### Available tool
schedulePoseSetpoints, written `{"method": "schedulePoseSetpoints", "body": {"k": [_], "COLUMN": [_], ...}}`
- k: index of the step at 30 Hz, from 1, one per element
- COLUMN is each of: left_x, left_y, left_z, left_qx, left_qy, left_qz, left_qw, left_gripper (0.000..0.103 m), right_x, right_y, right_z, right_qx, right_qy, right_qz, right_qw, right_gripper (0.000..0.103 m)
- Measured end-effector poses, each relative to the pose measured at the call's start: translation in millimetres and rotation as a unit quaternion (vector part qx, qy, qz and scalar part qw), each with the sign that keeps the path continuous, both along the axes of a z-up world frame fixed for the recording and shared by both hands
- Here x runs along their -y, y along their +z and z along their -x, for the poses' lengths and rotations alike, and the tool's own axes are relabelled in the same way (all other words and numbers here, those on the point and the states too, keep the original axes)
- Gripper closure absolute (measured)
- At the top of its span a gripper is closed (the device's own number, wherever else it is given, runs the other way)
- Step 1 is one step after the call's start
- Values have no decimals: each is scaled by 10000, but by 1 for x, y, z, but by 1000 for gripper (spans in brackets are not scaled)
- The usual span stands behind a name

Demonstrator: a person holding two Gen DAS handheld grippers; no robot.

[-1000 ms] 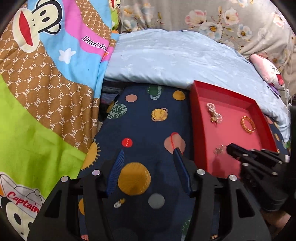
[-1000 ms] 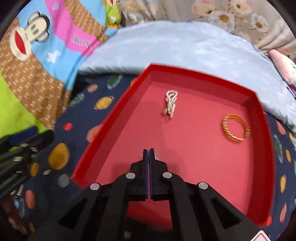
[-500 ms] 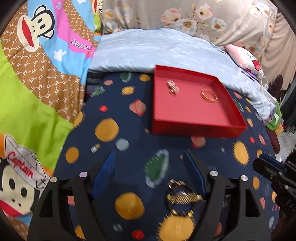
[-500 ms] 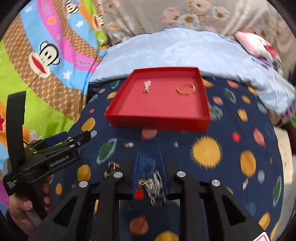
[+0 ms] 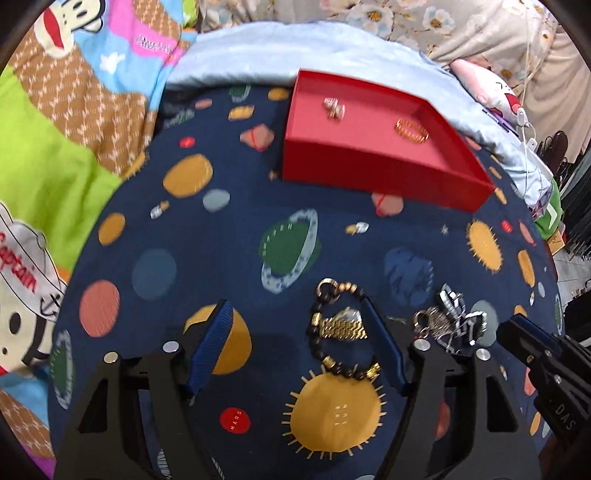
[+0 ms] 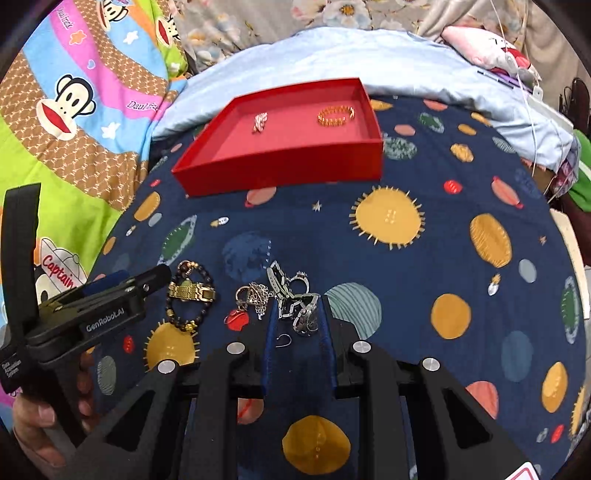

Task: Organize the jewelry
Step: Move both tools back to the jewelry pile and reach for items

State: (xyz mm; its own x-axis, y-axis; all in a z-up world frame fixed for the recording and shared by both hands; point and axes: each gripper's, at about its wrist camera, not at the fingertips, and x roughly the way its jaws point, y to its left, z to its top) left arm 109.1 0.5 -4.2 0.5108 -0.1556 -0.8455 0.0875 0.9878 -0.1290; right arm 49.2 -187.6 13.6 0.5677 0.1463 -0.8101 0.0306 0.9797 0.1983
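The left tongs (image 5: 299,328) tilt steeply down over a bed, their blue-padded jaws spread wide and closing; a dark bead bracelet (image 5: 325,325) and a gold watch band (image 5: 343,328) lie between them, close by the right-hand pad, and whether that pad touches them cannot be told. The right tongs (image 6: 297,317) point down at a similar slant just beside them, jaws parted narrowly around the near end of a tangle of silver chains and rings (image 6: 295,302); the pads flank it, and no squeeze shows. A hand (image 6: 40,417) grips the left tool's handle at the lower left of the right wrist view.

Both pieces of loose jewelry rest on a navy bedspread (image 6: 424,280) printed with planets and suns. Farther back on it sits a shallow red tray (image 6: 280,162), well apart from both tongs, holding a small silver knot (image 6: 259,122) toward its left and a gold bracelet (image 6: 335,114) toward its right, the two apart from each other.

Behind the tray lies a pale blue pillow (image 6: 369,51); a bright monkey-print quilt (image 6: 74,110) rises on the left, and floral fabric (image 5: 424,22) hangs behind. The bedspread's right edge falls away toward clutter at the right. A broad stretch of bedspread lies between the tongs and the tray.
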Motion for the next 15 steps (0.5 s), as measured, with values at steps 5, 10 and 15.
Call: {"method": "schedulePoseSetpoints", "body": {"k": [5, 10, 15], "left_x": [-3, -5, 0], "left_y": [-12, -20, -19], "left_z": [-1, -1, -1], "left_qx": [-86, -97, -96], "left_qy": [0, -20, -126], "left_qz": [-29, -19, 35], "left_qw": [10000, 9999, 9999], "left_gripper": [35, 38, 39], "right_x": [1, -2, 2], "right_y": [-17, -26, -29], "right_z": [-9, -14, -15], "right_qx": [-150, -198, -192], "right_qy": [-73, -132, -173], "right_qz": [-78, 17, -114], "right_qw": [9998, 9997, 9996], "right_gripper": [81, 80, 83]}}
